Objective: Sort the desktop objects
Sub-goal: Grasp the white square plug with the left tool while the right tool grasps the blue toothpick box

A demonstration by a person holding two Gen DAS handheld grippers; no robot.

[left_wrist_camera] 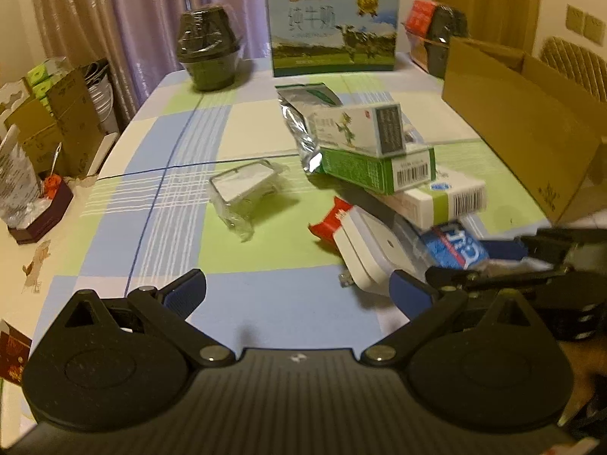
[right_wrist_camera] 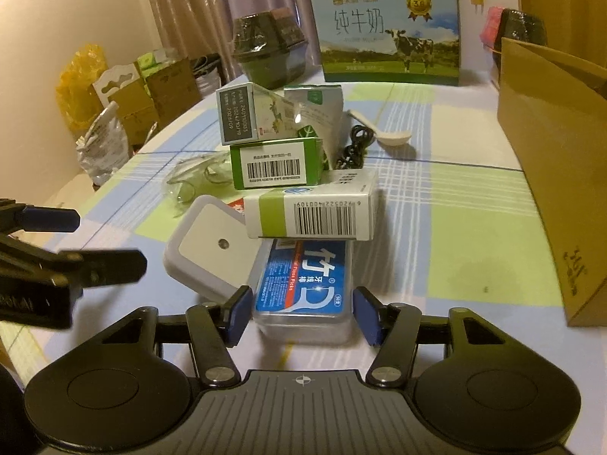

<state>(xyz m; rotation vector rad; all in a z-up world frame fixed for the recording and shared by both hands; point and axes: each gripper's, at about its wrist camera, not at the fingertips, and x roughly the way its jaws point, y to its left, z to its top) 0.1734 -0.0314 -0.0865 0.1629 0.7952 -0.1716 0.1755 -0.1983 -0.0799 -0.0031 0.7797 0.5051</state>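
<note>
Meanwhile, the right gripper (right_wrist_camera: 302, 314) straddles a blue floss-pick box (right_wrist_camera: 303, 284), fingers spread either side, gripping nothing.
Its far end sits under a white carton (right_wrist_camera: 311, 210) on the checked tablecloth (right_wrist_camera: 474, 235); the left gripper (left_wrist_camera: 296, 295) hovers wide open, empty.

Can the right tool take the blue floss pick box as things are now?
Probably yes. The right tool is open with its fingers on either side of the floss pick box. However, a white carton rests on the box's far end and may slide off.
</note>
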